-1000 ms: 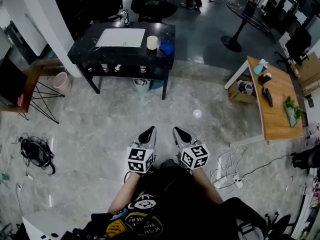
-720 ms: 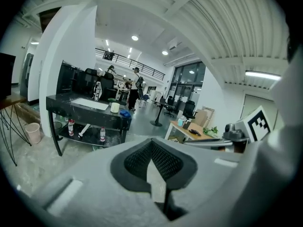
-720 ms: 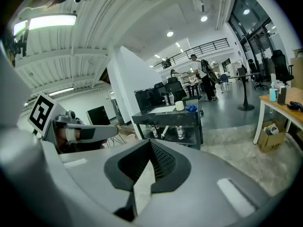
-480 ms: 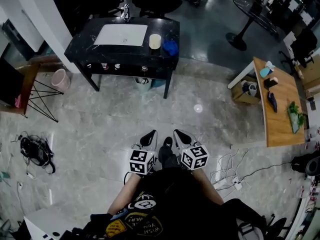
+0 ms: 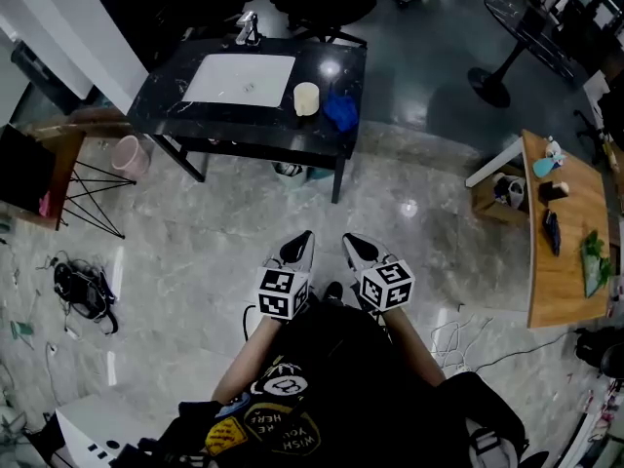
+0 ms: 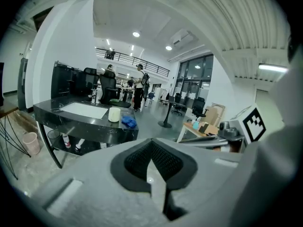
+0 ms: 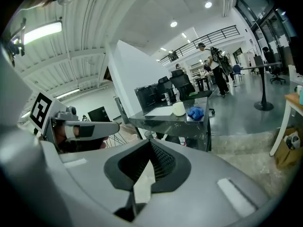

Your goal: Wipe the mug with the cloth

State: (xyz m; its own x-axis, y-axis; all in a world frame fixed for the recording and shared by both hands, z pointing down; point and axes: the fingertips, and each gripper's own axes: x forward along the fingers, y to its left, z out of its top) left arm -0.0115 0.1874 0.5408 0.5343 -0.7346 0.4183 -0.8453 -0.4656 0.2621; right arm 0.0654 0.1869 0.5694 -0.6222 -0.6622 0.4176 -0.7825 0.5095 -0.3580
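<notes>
The black table [image 5: 166, 105] looks bigger and nearer in the head view than a sec ago, so the person has walked toward it. The floor between the body and the table is still wide, so there's more walking to do.

The mug [image 5: 306, 98] is cream and stands upright near the right end of the table top. The blue cloth [image 5: 340, 111] lies in a bunch just beside it, on its right. I can't tell if they touch. A white sheet [image 5: 239, 78] lies flat to the left of the mug. None of these 3 things has moved on the table.

The left gripper [image 5: 304, 238] & right gripper [image 5: 349, 240] are held side by side in front of the body, same as before, both aimed at the table. Each one's jaws are pressed together w/ nothing between them – the pads meet in a thin line in both gripper views.

So the wiping hasn't begun – this is still the walk-up. Both grippers are well apart from mug & cloth. I think the jaws must open next, one for the cloth and one for the mug, once the table is close.
</notes>
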